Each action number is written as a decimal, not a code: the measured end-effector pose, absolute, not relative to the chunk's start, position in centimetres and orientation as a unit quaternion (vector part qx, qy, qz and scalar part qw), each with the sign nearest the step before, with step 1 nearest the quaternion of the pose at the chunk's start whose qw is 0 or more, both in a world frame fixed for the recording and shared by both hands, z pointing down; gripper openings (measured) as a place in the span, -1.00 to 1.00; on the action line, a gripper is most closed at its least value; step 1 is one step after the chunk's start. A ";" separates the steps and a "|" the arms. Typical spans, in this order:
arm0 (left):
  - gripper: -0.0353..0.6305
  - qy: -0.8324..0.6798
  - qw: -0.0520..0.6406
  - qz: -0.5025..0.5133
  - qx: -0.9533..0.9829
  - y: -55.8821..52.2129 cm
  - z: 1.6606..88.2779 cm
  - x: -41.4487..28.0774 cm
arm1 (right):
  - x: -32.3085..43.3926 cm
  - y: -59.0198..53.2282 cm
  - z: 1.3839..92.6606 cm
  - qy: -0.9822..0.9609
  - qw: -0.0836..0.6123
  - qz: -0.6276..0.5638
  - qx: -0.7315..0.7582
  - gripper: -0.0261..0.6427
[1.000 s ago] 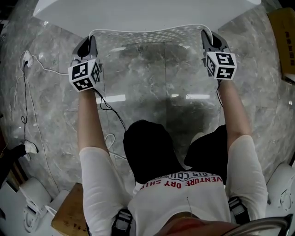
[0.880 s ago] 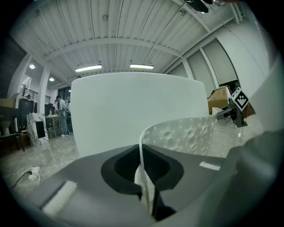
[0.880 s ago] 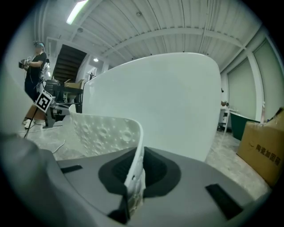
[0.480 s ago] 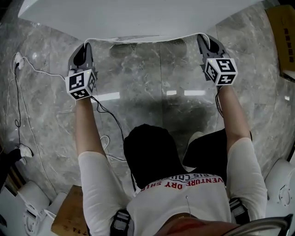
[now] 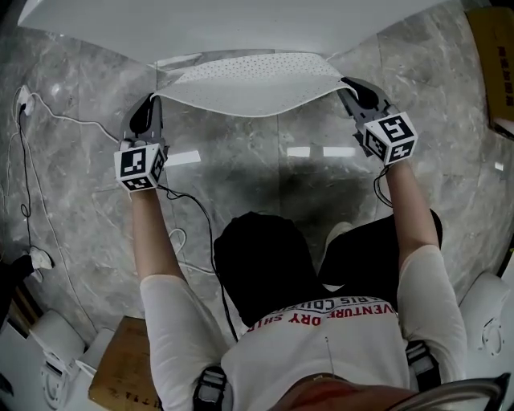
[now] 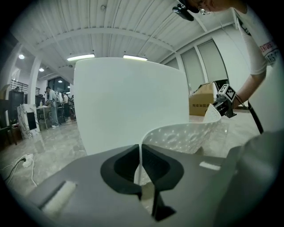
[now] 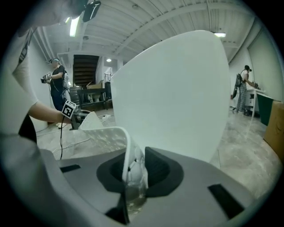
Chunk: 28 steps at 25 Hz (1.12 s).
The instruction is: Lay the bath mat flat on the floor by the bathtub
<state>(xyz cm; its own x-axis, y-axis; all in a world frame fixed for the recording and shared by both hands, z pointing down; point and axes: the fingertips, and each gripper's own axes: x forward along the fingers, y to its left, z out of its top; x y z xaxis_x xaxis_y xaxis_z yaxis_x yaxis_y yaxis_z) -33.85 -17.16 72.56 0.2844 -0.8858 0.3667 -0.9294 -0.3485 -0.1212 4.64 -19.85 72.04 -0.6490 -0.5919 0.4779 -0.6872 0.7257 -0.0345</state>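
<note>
The bath mat (image 5: pixel 249 80), translucent white with small dots, stretches between my two grippers just in front of the white bathtub (image 5: pixel 241 24). It bows toward the tub, and its far edge lies at the tub's foot. My left gripper (image 5: pixel 152 103) is shut on the mat's left near corner; in the left gripper view the thin edge (image 6: pixel 140 162) runs between the jaws. My right gripper (image 5: pixel 345 83) is shut on the right near corner, which is bunched between its pads (image 7: pixel 133 170). Both grippers are low over the grey marble floor (image 5: pixel 265 160).
Thin cables (image 5: pixel 24 160) and a white plug (image 5: pixel 40 258) lie on the floor at the left. A cardboard box (image 5: pixel 494 56) stands at the far right and a wooden board (image 5: pixel 120 377) at the bottom left. My knees (image 5: pixel 265 265) are behind the grippers.
Both grippers have come down and back toward me with the mat. The mat, earlier held up close to the tub's edge, now spreads forward as a curved sheet near the floor.
</note>
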 end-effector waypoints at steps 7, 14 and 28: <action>-0.82 -0.534 0.097 0.237 0.806 -12.7 79.1 -32.6 | 4.5 -16.3 78.7 -0.882 0.260 0.164 0.356 -0.75; -0.77 -0.546 0.150 0.234 0.790 -10.6 83.4 -33.2 | 5.2 -14.1 83.2 -0.869 0.279 0.215 0.347 -0.68; -0.72 -0.544 0.241 0.223 0.772 -6.4 89.3 -32.6 | 6.3 -9.2 90.4 -0.834 0.327 0.298 0.330 -0.43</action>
<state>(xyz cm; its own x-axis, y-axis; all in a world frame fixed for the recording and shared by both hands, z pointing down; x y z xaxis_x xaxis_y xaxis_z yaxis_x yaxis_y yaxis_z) -32.60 -6.45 89.31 0.3090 -0.7319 0.6073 -0.9475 -0.2922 0.1299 6.30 -9.20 90.38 -0.5675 -0.3555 0.7427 -0.7458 0.6041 -0.2807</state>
